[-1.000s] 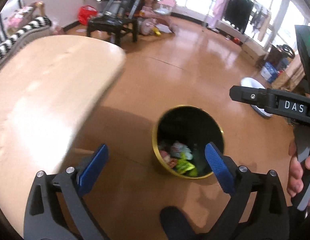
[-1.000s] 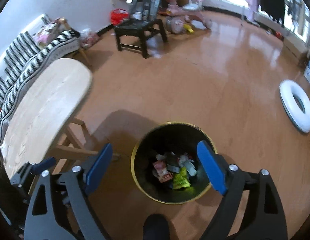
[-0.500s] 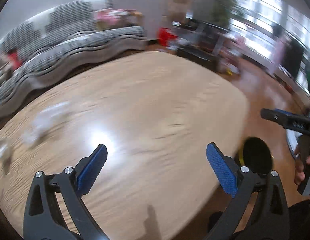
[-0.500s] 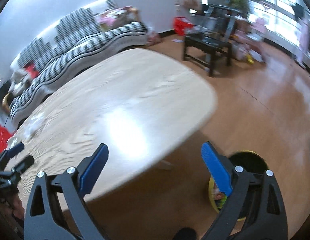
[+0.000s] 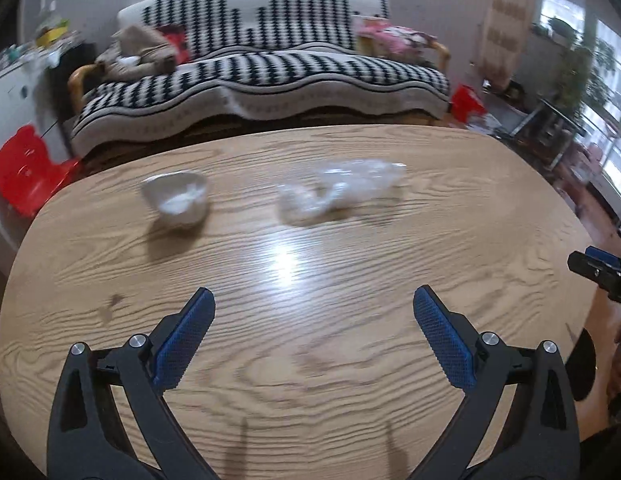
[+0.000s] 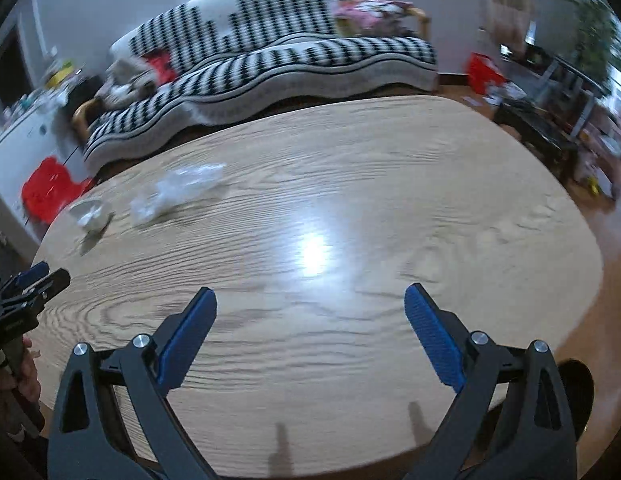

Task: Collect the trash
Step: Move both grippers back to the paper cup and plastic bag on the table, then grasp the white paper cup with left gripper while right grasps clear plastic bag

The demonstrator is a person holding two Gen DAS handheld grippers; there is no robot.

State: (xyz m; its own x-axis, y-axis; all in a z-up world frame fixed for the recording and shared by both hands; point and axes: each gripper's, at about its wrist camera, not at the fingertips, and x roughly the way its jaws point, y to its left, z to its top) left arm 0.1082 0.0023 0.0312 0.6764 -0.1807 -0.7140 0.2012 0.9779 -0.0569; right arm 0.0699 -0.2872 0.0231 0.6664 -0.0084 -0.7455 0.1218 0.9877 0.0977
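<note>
The left claw (image 5: 313, 324) is wide open and holds nothing. It hangs over the near part of the wooden table (image 5: 350, 248). The right claw (image 6: 310, 320) is wide open too, and it is empty. It also hangs over the table, more to the right side.

Two bits of trash lie on the far side of the table. One is a white paper cup (image 5: 176, 198), lying crushed on its side. The other is a clear plastic wrap (image 5: 338, 190), all crumpled up. The cup is to the left of the wrap, and they do not touch. Both are well away from the claws. They look a bit blurry.

In the right camera, the cup (image 6: 90, 212) and the wrap (image 6: 178, 192) sit far off to the left.

A dark round bin (image 6: 576, 396) peeks out past the table's right edge, low down. I cannot see what is in it.

Behind the table is a black and white sofa (image 5: 270, 64). A red stool (image 5: 26, 168) stands on the floor at the left.
</note>
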